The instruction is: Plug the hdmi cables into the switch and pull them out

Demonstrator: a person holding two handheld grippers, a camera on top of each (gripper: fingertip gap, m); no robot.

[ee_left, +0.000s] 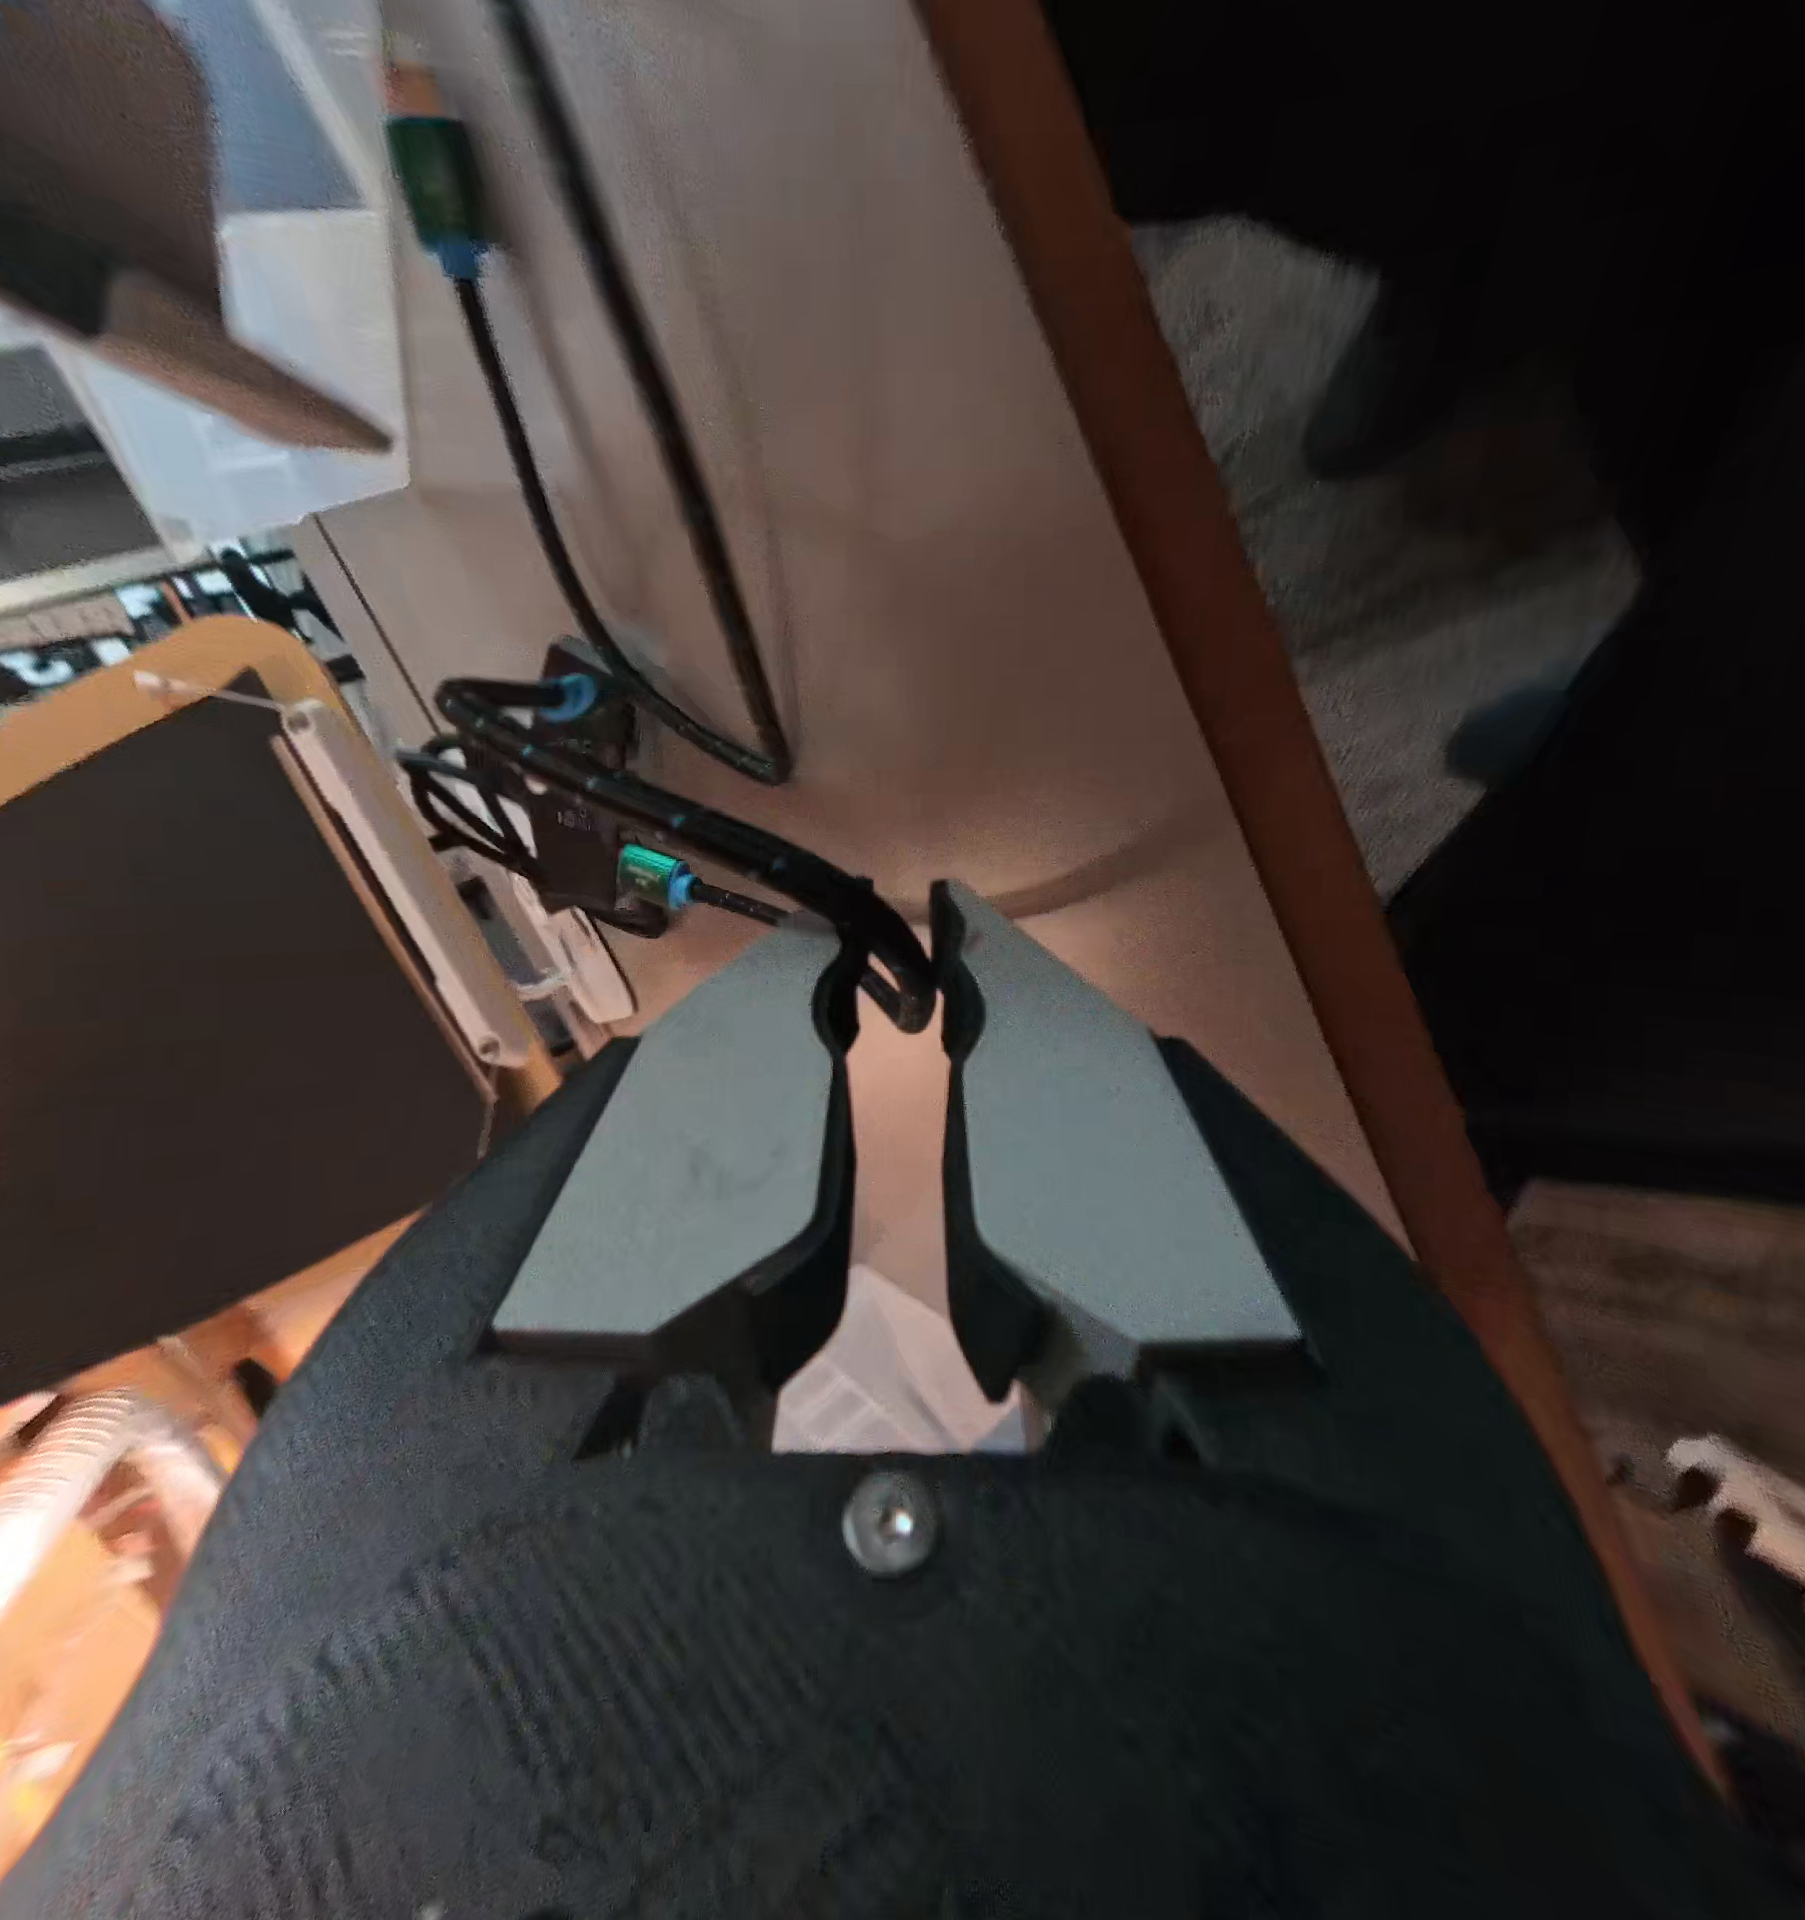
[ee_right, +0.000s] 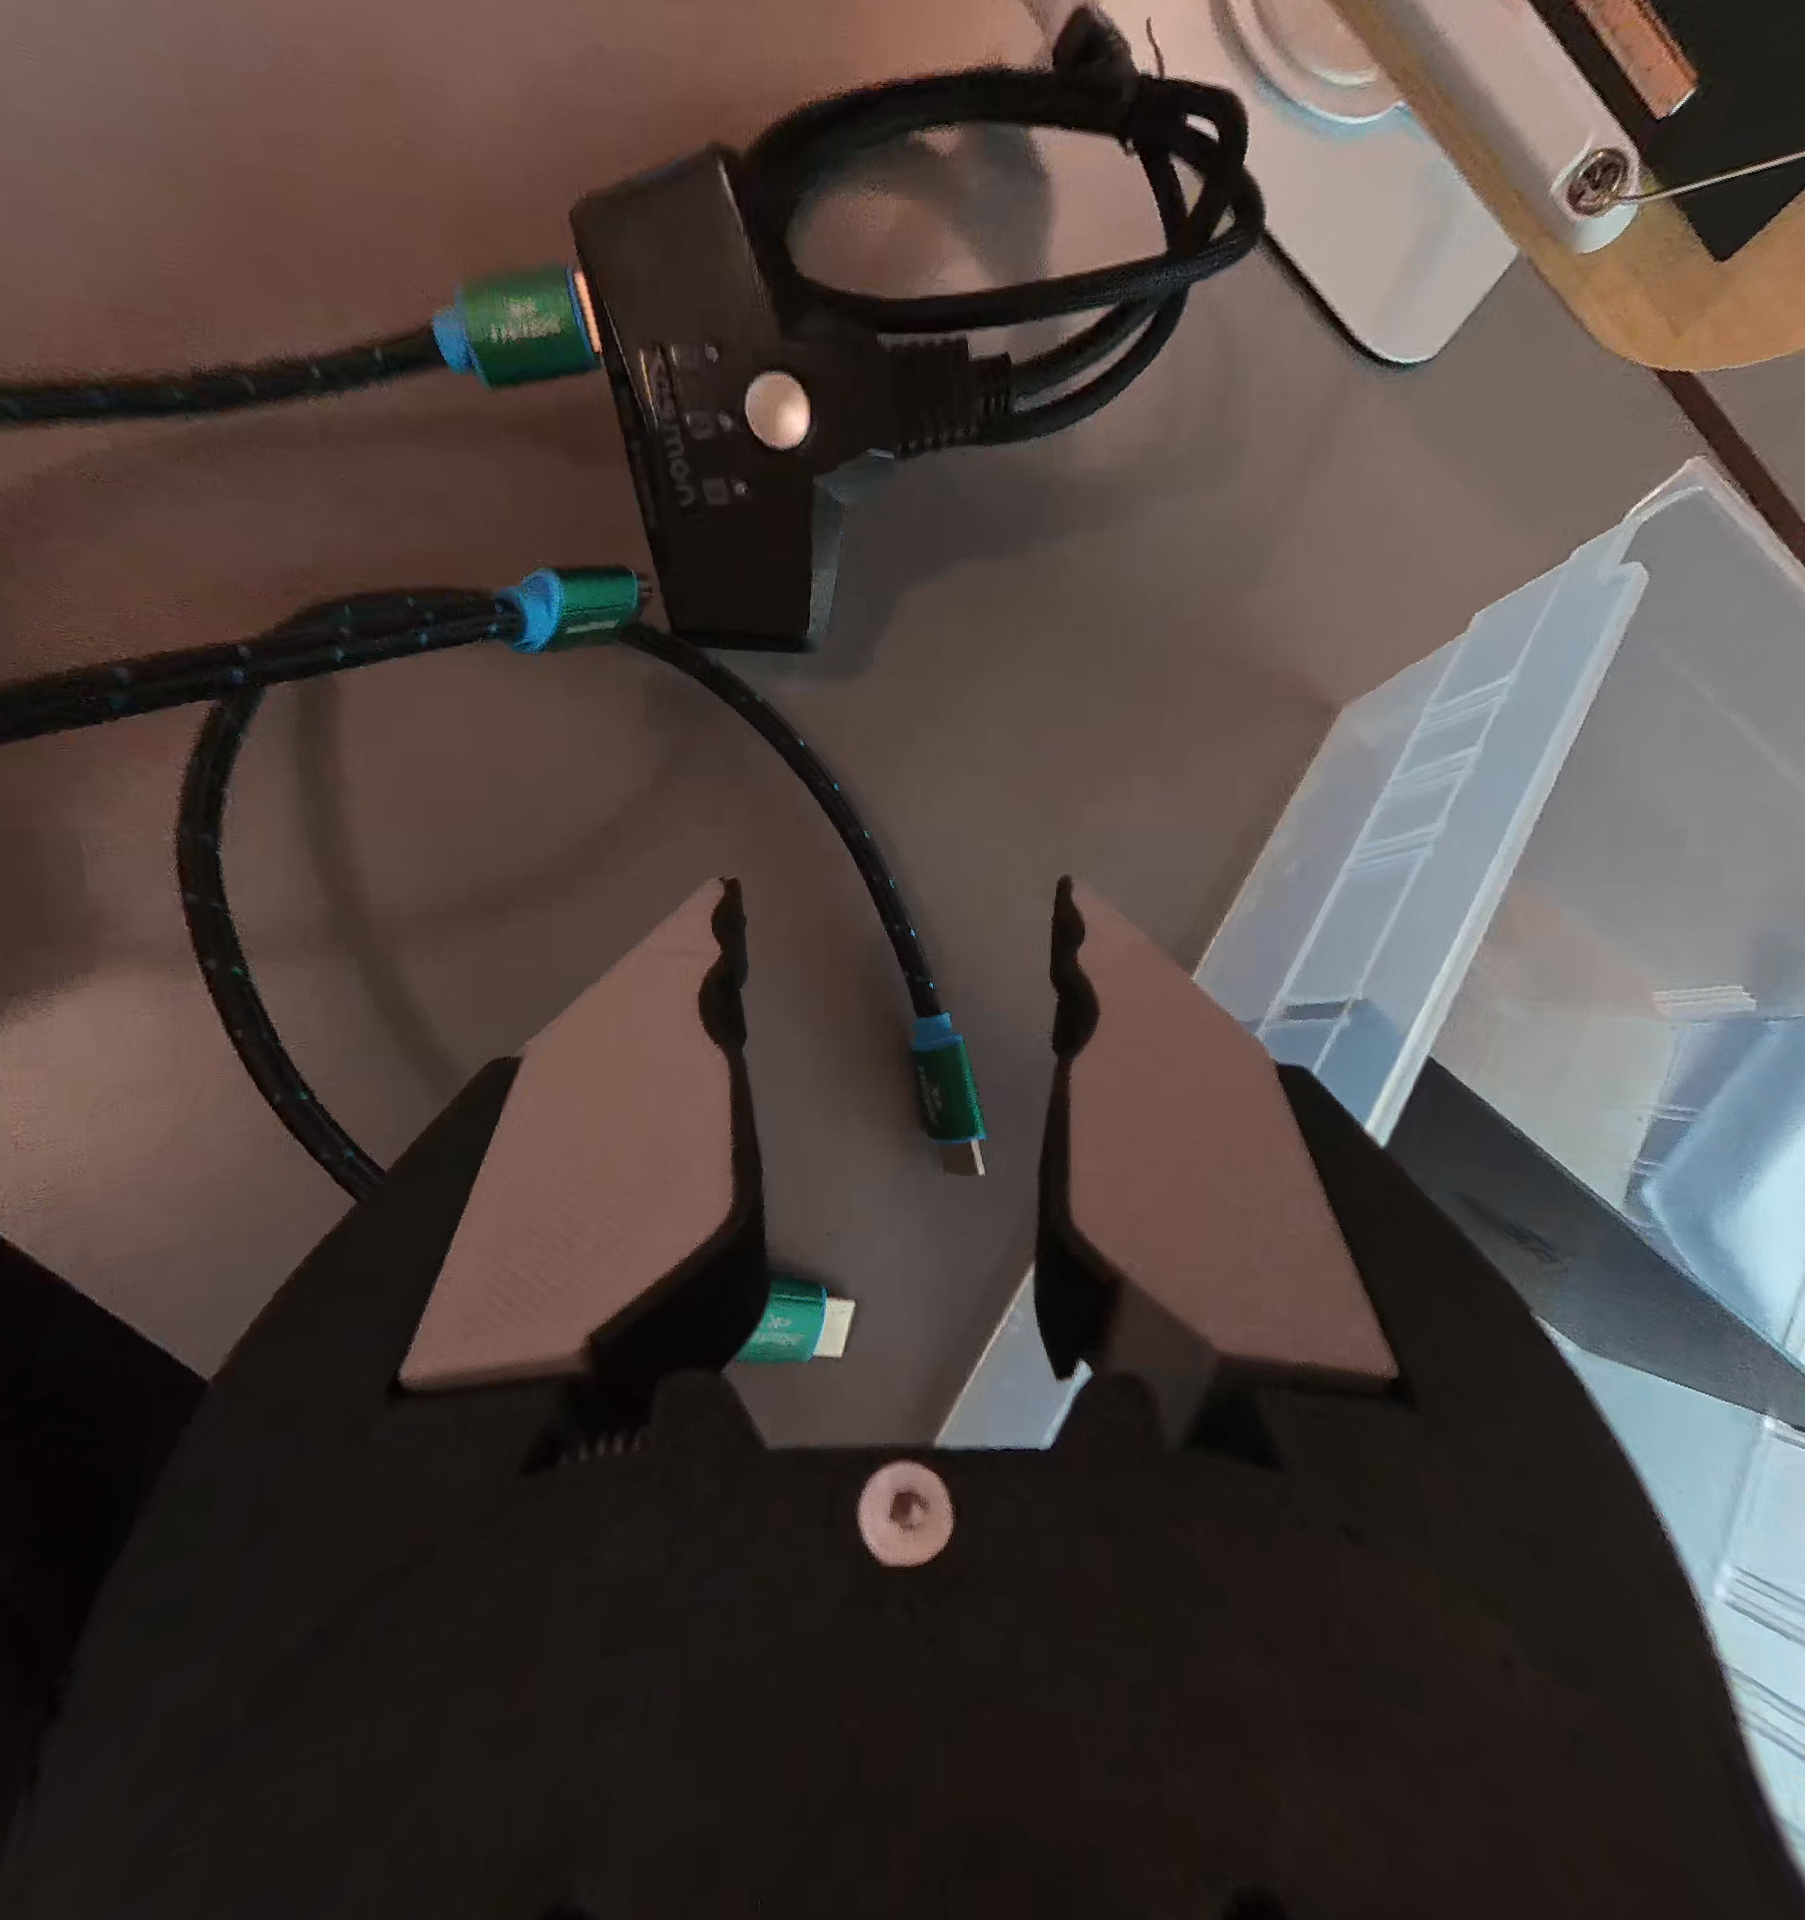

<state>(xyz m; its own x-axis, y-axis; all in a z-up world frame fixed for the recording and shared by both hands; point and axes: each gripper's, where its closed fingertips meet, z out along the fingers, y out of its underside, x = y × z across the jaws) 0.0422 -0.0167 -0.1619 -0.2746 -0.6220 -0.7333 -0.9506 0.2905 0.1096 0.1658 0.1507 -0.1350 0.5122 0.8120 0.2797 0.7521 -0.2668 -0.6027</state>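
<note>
In the right wrist view a black HDMI switch (ee_right: 711, 416) with a round silver button lies on the table. One green-ended HDMI plug (ee_right: 529, 317) sits in its left side. A second green plug (ee_right: 586, 608) meets its lower corner; I cannot tell whether it is seated. My right gripper (ee_right: 893, 904) is open and empty above a loose green plug (ee_right: 945, 1091). Another loose plug (ee_right: 794, 1330) lies by its left finger base. My left gripper (ee_left: 887, 925) is shut on a black braided HDMI cable (ee_left: 898, 987) that leads to the switch (ee_left: 576, 852).
A clear plastic compartment box (ee_right: 1500, 935) stands at the right. The switch's own coiled cable (ee_right: 1033, 208) lies behind it. A wooden-framed dark board (ee_left: 181, 987) stands at the left. The table's orange edge (ee_left: 1189, 623) runs along the right. Another green plug (ee_left: 441, 187) lies farther off.
</note>
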